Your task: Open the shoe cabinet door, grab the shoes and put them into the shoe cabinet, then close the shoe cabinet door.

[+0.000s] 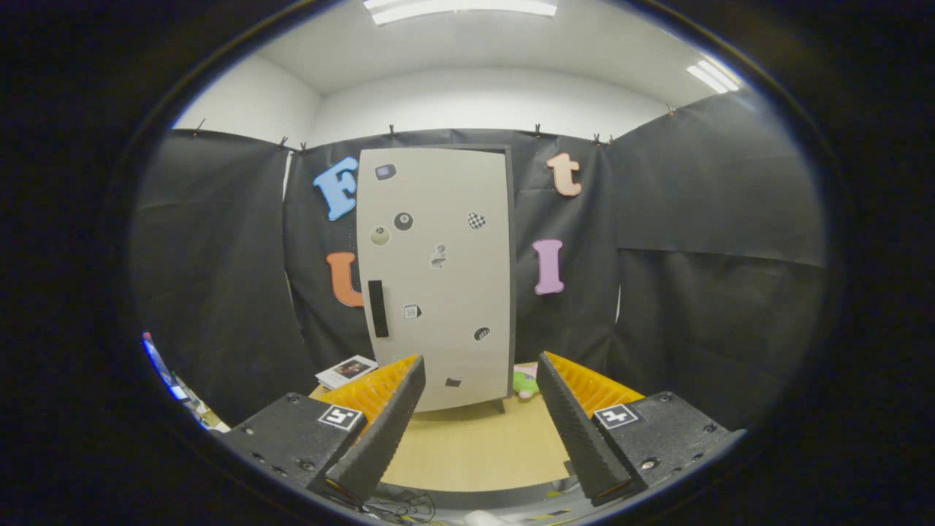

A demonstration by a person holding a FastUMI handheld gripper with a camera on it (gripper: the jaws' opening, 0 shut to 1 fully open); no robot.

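Ahead, sticker-covered shoe cabinet door (436,277) stands closed beyond the gripper (482,369), jaws apart.

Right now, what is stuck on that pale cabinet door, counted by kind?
Stickers: 8
Black handle: 1
Total: 9
The gripper is open, its fingers apart, short of the shoe cabinet door.

Wooden table (475,446) carries shoe cabinet (438,277), booklet (345,370), green toy (523,383).

shoe cabinet (437,277) beyond the gripper (481,380), on table (475,446)
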